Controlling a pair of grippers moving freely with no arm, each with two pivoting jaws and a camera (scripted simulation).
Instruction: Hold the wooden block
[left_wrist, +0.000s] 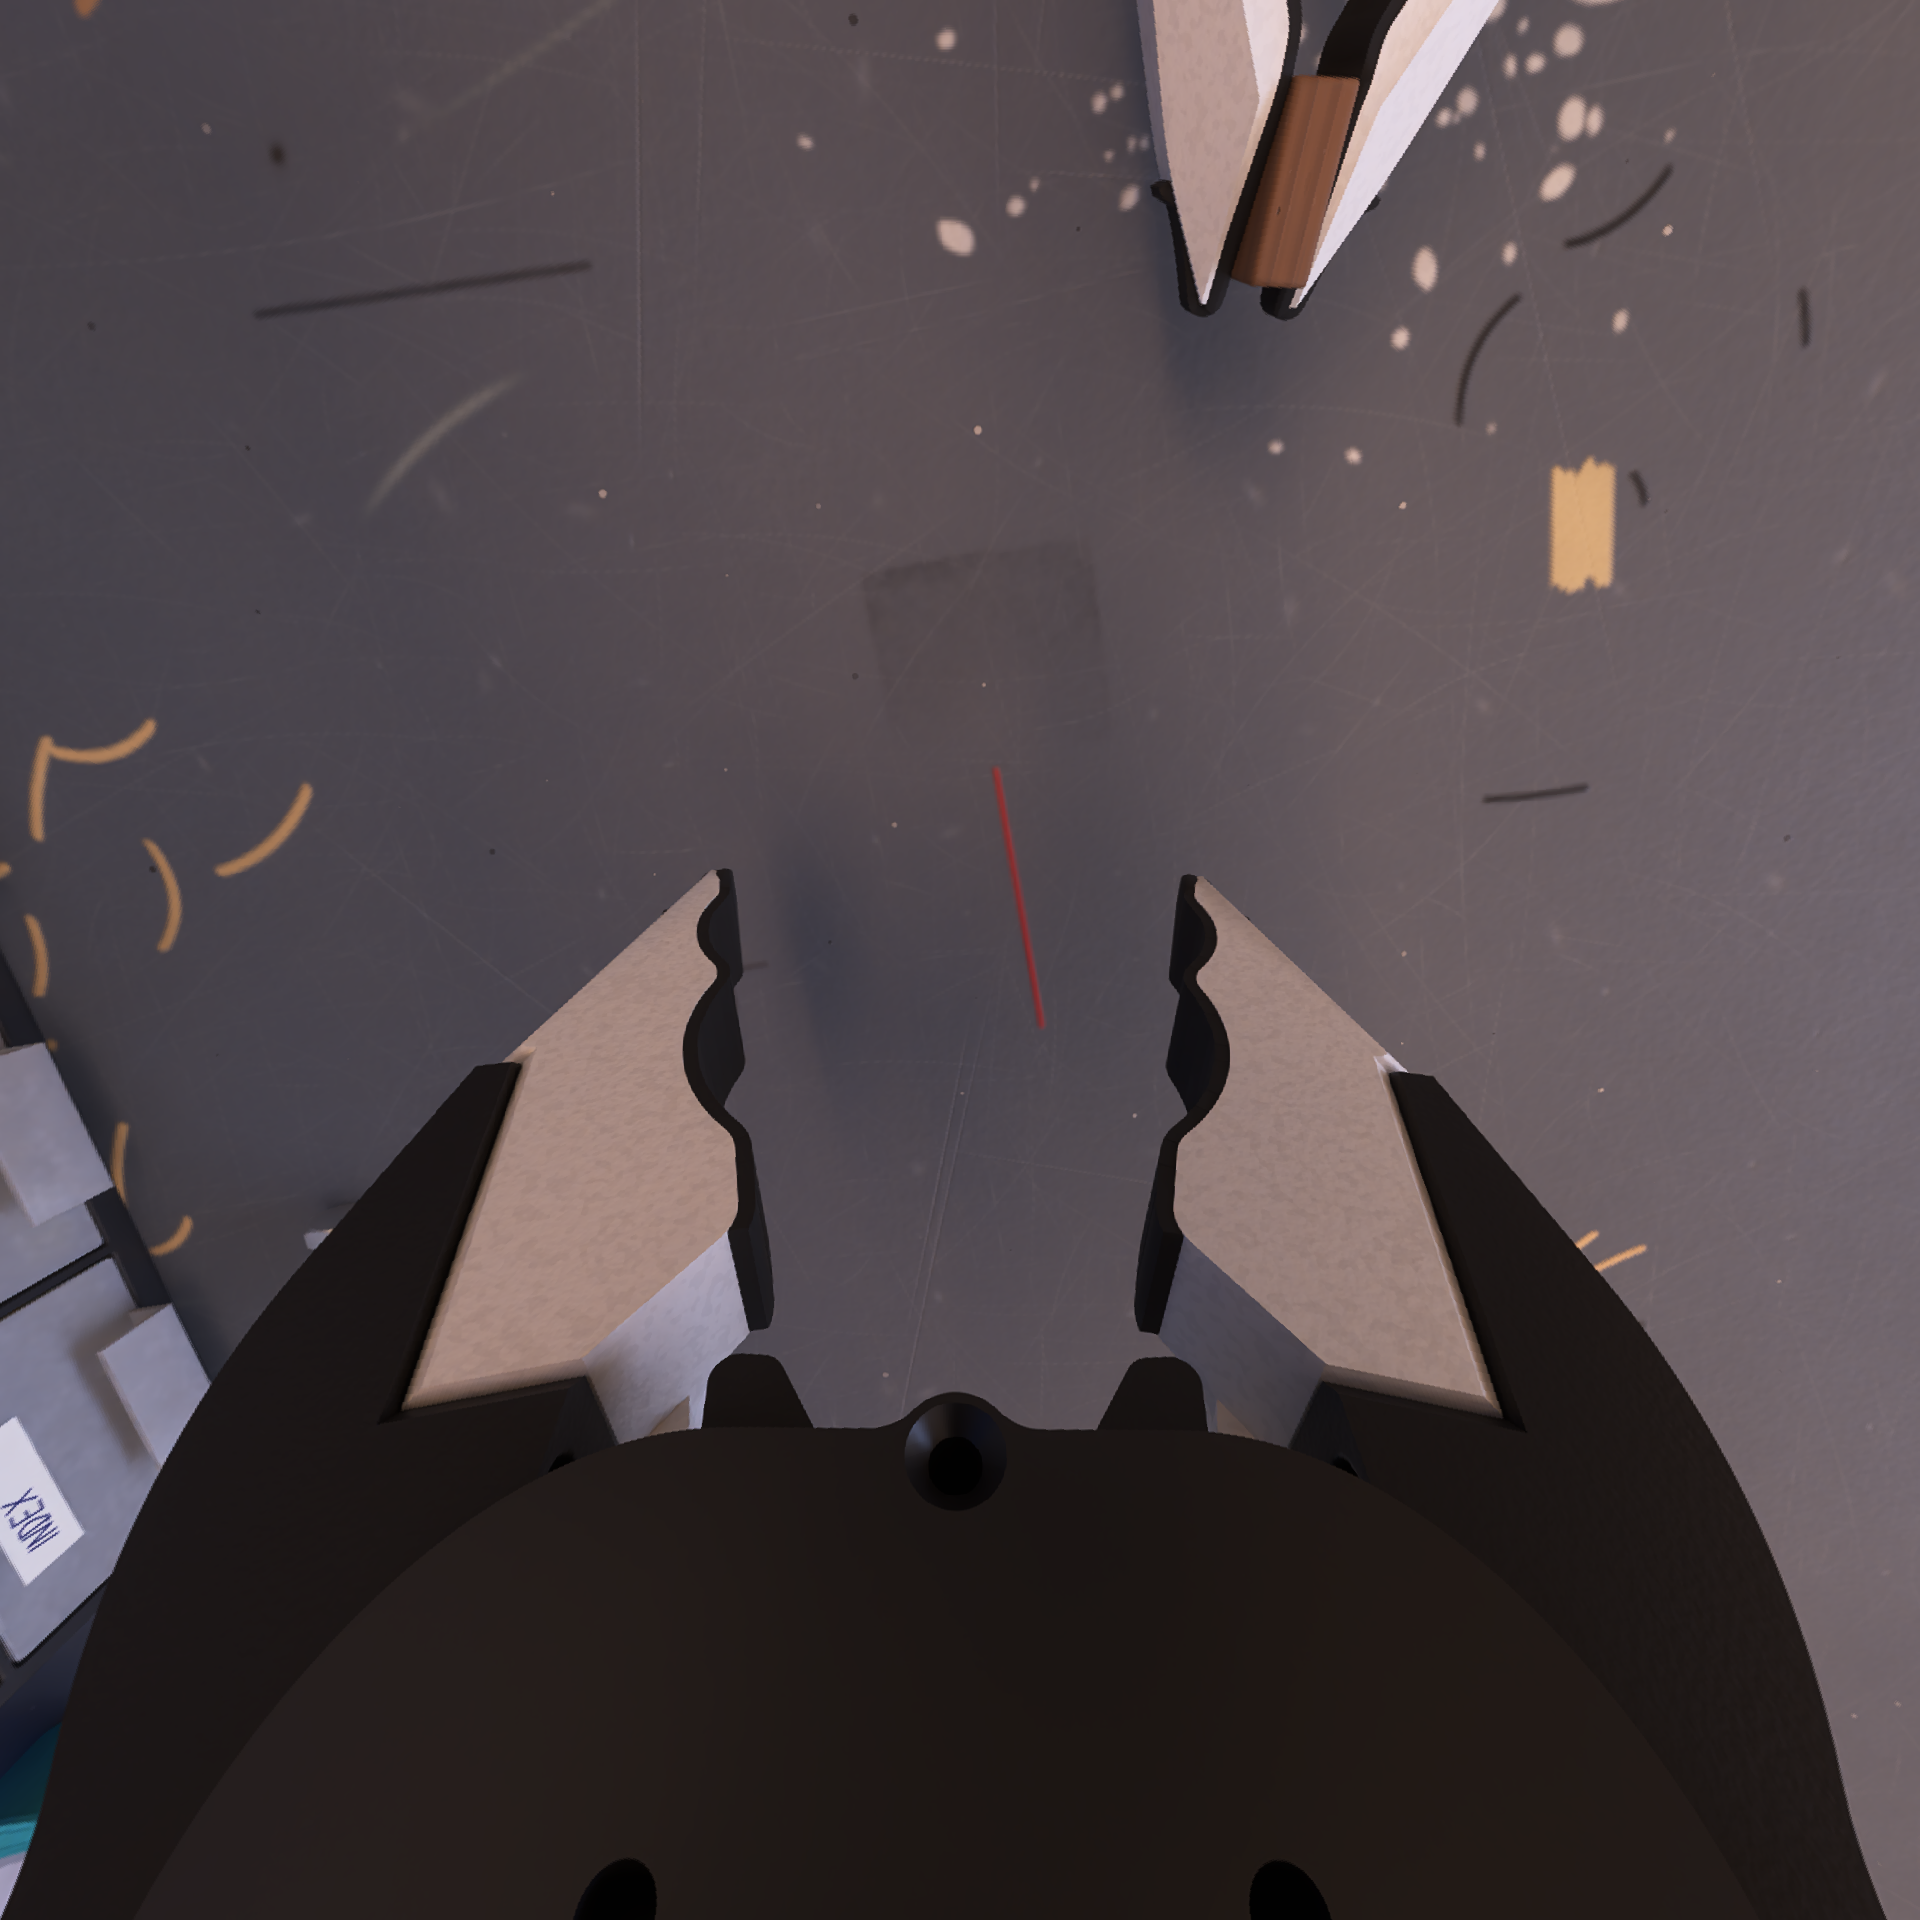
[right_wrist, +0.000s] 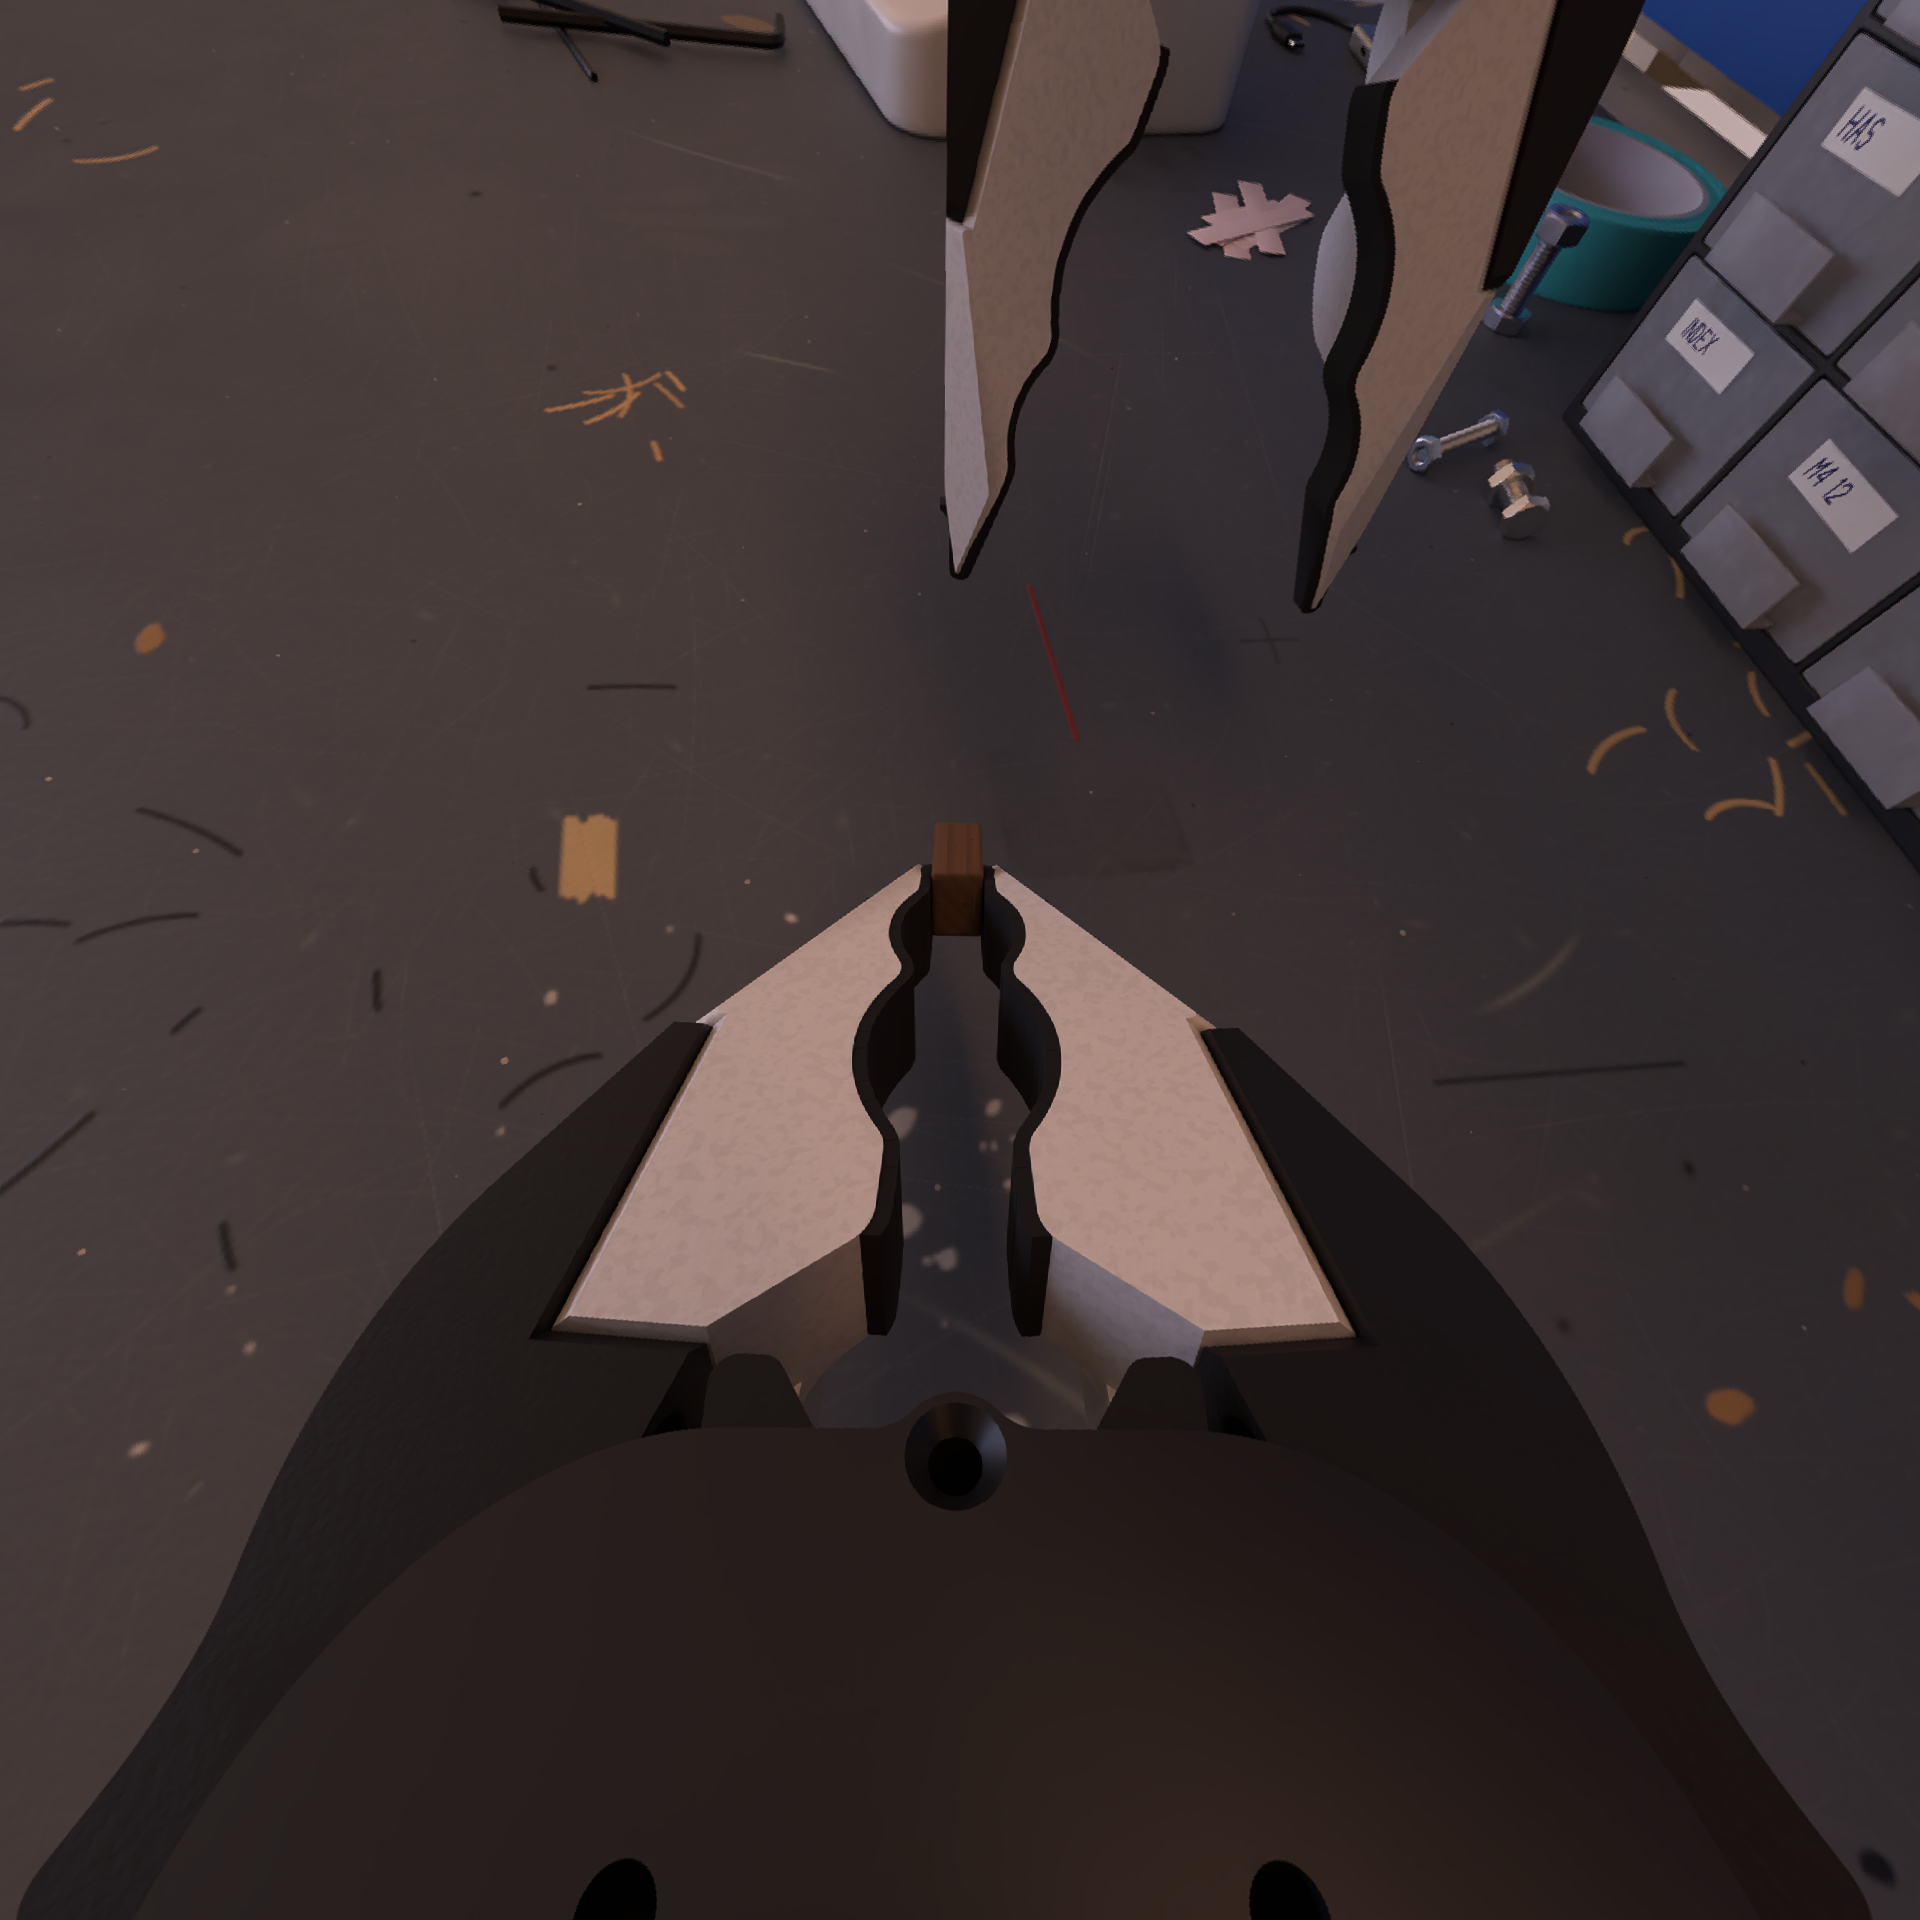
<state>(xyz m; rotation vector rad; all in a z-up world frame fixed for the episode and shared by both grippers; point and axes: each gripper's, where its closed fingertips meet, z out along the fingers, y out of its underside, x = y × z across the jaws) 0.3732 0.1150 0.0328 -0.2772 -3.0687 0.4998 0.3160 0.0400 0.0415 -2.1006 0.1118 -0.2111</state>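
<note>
The wooden block (right_wrist: 957, 883) is small and brown. My right gripper (right_wrist: 957, 873) is shut on it at the fingertips and holds it above the dark table. The left wrist view shows that same gripper (left_wrist: 1242, 301) at the top right with the block (left_wrist: 1294, 187) between its fingers. My left gripper (left_wrist: 954, 878) is open and empty, pointing down over a thin red line (left_wrist: 1018, 899) on the table. It also shows in the right wrist view (right_wrist: 1132, 587), ahead of the block and apart from it.
Grey labelled drawer units (right_wrist: 1787, 416) stand at the right. Bolts and nuts (right_wrist: 1486, 457), a teal tape roll (right_wrist: 1631, 223), a white container (right_wrist: 914, 62) and paper scraps (right_wrist: 1252, 223) lie at the back. A tan tape piece (right_wrist: 588, 857) is stuck to the marked, scratched table.
</note>
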